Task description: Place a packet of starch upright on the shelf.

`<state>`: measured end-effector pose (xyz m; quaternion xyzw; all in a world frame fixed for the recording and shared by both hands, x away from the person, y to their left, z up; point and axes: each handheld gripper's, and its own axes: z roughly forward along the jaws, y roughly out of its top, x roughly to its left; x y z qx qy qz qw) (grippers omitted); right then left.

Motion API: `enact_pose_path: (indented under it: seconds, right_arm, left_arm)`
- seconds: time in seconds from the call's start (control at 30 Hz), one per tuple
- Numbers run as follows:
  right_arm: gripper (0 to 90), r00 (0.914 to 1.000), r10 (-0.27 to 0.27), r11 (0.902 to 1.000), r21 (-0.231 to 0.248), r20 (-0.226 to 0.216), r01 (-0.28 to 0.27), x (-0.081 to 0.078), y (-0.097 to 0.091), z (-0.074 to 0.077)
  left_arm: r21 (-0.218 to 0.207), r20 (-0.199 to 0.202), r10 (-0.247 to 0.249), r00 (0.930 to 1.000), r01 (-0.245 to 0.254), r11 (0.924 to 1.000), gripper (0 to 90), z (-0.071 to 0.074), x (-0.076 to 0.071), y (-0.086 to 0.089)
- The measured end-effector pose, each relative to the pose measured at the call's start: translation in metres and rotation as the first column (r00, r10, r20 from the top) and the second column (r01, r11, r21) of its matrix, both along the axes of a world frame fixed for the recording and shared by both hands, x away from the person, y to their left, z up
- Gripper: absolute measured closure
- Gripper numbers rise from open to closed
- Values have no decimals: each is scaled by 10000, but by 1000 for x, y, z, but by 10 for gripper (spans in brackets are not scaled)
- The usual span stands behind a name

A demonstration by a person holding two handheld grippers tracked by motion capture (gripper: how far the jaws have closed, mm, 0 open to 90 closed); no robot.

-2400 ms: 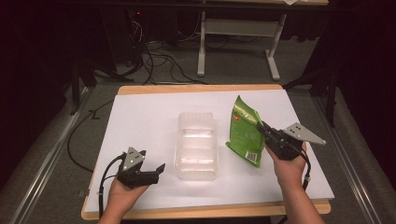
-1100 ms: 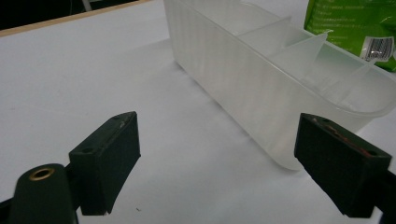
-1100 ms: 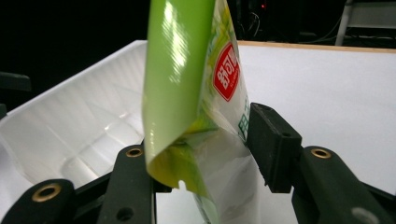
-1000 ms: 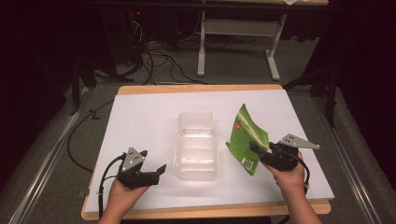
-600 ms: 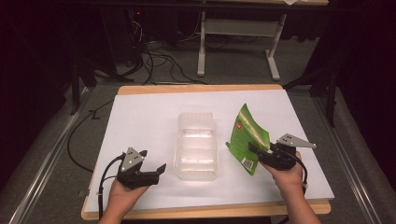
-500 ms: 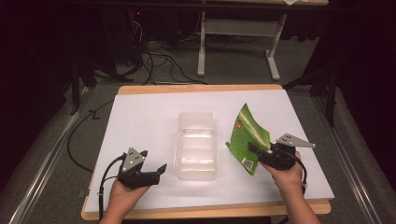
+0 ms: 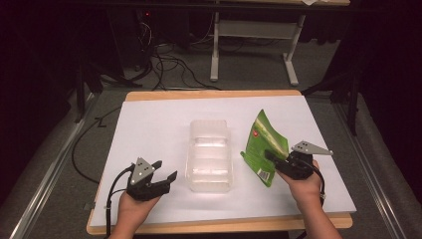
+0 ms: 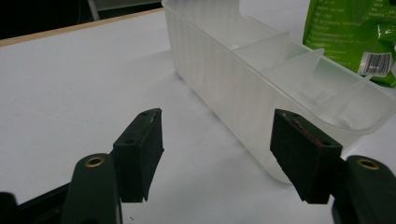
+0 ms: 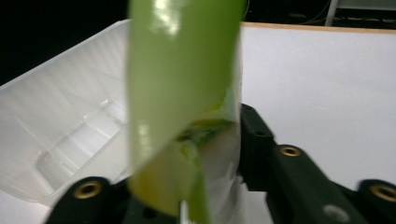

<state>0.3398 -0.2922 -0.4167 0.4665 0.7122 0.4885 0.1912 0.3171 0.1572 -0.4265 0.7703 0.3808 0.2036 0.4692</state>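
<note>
Right gripper (image 7: 272, 158): my jaws have just closed further and clamp the flat green foil snack pouch (image 7: 263, 145), which I hold tilted above the surface.
Left gripper (image 7: 164, 172): my jaws stand apart with nothing between them, having just narrowed.
Clear plastic divided container (image 7: 209, 155): rests mid-surface, between both grippers, just beside the pouch.
White surface (image 7: 149, 124): carries the container.

The table (image 7: 149, 119) had a white top with a bare wooden edge along its far and near sides. A clear plastic container (image 7: 209, 157) with inner dividers lay directly on it, between the left tongs (image 7: 166, 172) and the right tongs (image 7: 268, 155), just beyond the left tongs' jaws.
</note>
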Motion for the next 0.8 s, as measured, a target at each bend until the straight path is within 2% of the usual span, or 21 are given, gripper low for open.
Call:
enact_pose_path:
  seconds: [0.17,0.23,0.3,0.47,0.6,0.7,0.8]
  right_arm:
    - [792,9993,227,9993,-299,303,-218,-1,-1,4]
    - [795,9984,297,9986,-441,474,-276,-3,0,7]
    - [796,9974,363,9982,-496,616,-332,-6,0,11]
    - [799,9938,497,9985,-268,990,-473,-11,-2,19]
    - [799,9907,640,9979,-100,1205,-632,-11,-4,25]
    - [803,9866,809,9966,4,1415,-818,-10,-6,30]
    - [829,9808,1008,9947,40,1672,-1029,-9,-8,35]
  left_arm:
    - [62,-173,247,9995,-246,9997,369,-1,0,1]
    - [208,-218,417,9989,-413,9989,444,-2,-1,-2]
    - [96,-240,449,9987,-447,9990,503,-2,-2,-5]
    - [-125,-283,277,9992,-281,9995,710,-4,-5,-14]
    - [-289,-486,129,9987,-144,9995,889,-8,-5,-22]
    - [-148,-780,60,9969,-72,9999,900,-12,-4,-29]
    - [16,-885,-131,9960,133,9999,900,-16,-5,-36]
